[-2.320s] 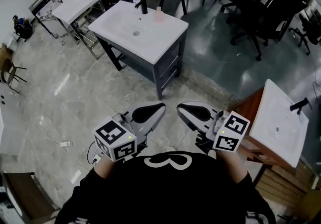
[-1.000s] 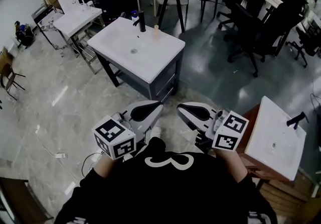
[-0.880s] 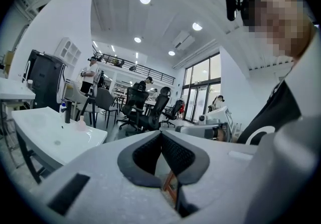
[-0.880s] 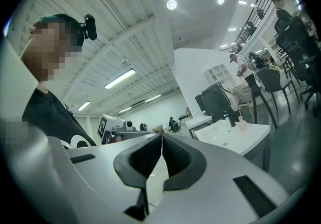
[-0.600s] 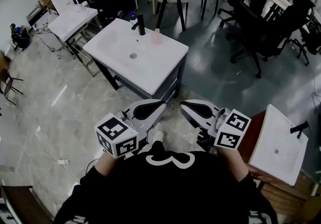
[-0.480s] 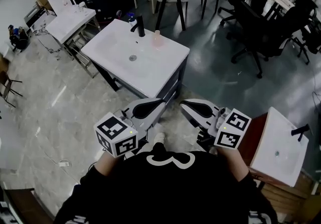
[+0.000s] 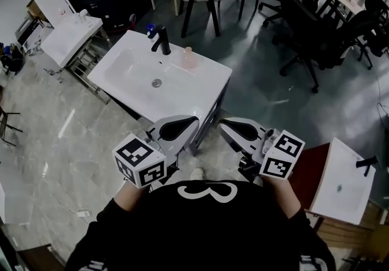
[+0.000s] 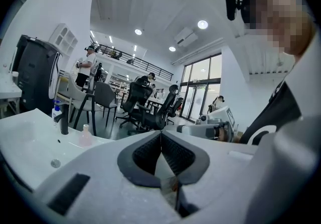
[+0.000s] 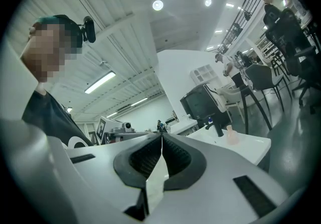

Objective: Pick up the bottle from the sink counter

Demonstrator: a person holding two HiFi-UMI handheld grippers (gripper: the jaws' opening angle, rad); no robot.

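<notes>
1. Nearest, in the lower middle of the head view, the left gripper [image 7: 191, 121] and the right gripper [image 7: 225, 124] are both clenched with nothing between the pads. They are held close to the person's chest, as before.
2. The sink counter [image 7: 182, 96] has slid down the frame and now lies just beyond the gripper tips (the person has walked toward it).
3. The small pink bottle [image 7: 189, 57] stands upright at the counter's back edge, in the upper middle of the frame. It is to the right of the black faucet [image 7: 161, 39] and not yet touched.
4. I judge that the approach is nearly finished; one gripper must open before it reaches the bottle.
</notes>
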